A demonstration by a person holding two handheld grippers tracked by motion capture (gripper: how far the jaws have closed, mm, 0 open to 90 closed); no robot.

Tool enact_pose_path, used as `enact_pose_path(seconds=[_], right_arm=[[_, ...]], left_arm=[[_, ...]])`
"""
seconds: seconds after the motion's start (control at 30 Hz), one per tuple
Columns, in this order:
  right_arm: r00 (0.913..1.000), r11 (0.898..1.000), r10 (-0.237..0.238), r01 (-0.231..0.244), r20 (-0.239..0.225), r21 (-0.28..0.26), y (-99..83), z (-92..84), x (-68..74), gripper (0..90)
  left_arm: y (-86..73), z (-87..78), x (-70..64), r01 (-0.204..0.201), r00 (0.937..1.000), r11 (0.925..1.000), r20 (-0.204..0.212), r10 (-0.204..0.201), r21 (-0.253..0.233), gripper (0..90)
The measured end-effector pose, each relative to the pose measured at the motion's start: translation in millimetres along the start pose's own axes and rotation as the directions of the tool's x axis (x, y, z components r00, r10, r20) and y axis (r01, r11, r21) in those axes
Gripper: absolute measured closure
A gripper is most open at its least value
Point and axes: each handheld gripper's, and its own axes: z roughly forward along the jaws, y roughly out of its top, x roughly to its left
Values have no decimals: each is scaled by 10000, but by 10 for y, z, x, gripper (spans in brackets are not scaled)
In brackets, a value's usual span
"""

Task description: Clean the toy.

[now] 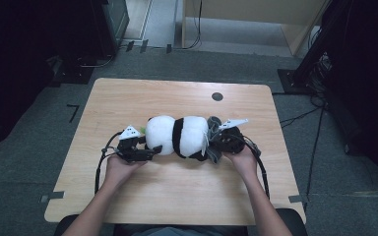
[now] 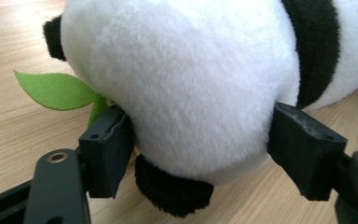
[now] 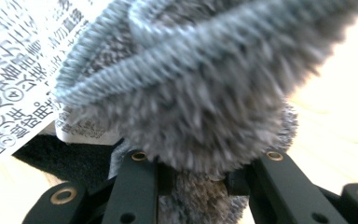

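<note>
The plush panda (image 1: 179,136) lies on its side mid-table (image 1: 128,196), white with black bands, a green leaf (image 2: 56,89) at its head. The left gripper (image 1: 145,147) has wide jaws flanking the head, pads just off the fur. The right gripper (image 1: 216,140) is clamped on a grey sock (image 3: 200,93) at the panda's other end.

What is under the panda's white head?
Under the panda sits a black paw on the wooden table, and a green leaf pokes out beside the left gripper. What the leaf joins is covered by fur.
</note>
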Motion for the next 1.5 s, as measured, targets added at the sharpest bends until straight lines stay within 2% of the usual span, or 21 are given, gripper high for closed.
enact_pose_path(seconds=[0.17,0.33,0.43,0.57,0.63,0.77,0.93,1.03,1.13,1.17,1.27,1.3,1.4,1.47,1.5], right_arm=[[9997,9974,185,-172,178,-695,76,-226,-40,716],[9999,9890,-24,43,128,-1478,260,-519,10,718],[9993,9863,-384,379,3,-1605,383,-622,101,718],[9921,9819,-1252,1224,-104,-1444,590,-678,291,718],[9877,9782,-1546,1500,-214,-1433,672,-683,368,718],[9750,9708,-2136,2048,-613,-1249,843,-612,533,713],[9600,9640,-2597,2514,-1049,-863,971,-398,697,703],[9533,9579,-2832,2757,-1054,-801,1005,-278,750,628],[9524,9565,-2907,2869,-920,-523,1006,-126,756,562],[9503,9535,-3010,2985,-798,-419,1001,-81,760,562],[9426,9433,-3311,3294,-445,-398,991,-7,796,695],[9428,9433,-3306,3288,-417,-454,997,-6,809,718],[9491,9489,-3106,3064,-519,-754,1062,-36,873,732],[9440,9439,-3238,3176,-639,-902,1113,-39,956,730],[9381,9385,-3400,3340,-659,-873,1143,-22,999,729]], left_arm=[[-4,-1,0,-82,10000,10000,2,82,3,221],[-4,-1,-2,-92,10000,10000,-19,92,-13,222],[-2,-3,-3,-82,10000,9999,-30,82,-62,222],[0,-6,-7,-89,10000,9999,-40,89,-121,223],[1,-7,-8,-81,10000,9999,-43,80,-133,224],[3,-10,-7,-73,10000,9999,-25,73,-115,226],[2,-8,-5,-28,10000,9998,0,28,-180,228],[4,-8,-3,-31,10000,9997,10,31,-258,231],[6,-9,-5,12,10000,9994,41,-10,-335,239],[8,-12,-5,51,10000,9995,59,-49,-318,243],[8,-13,-1,96,9999,9996,34,-95,-271,258],[9,-15,0,96,9999,9996,33,-95,-266,259],[11,-15,-6,89,10000,9995,17,-88,-316,261],[16,-18,-15,81,10000,9993,-15,-81,-372,266],[18,-22,-21,78,10000,9992,-33,-79,-404,282]])
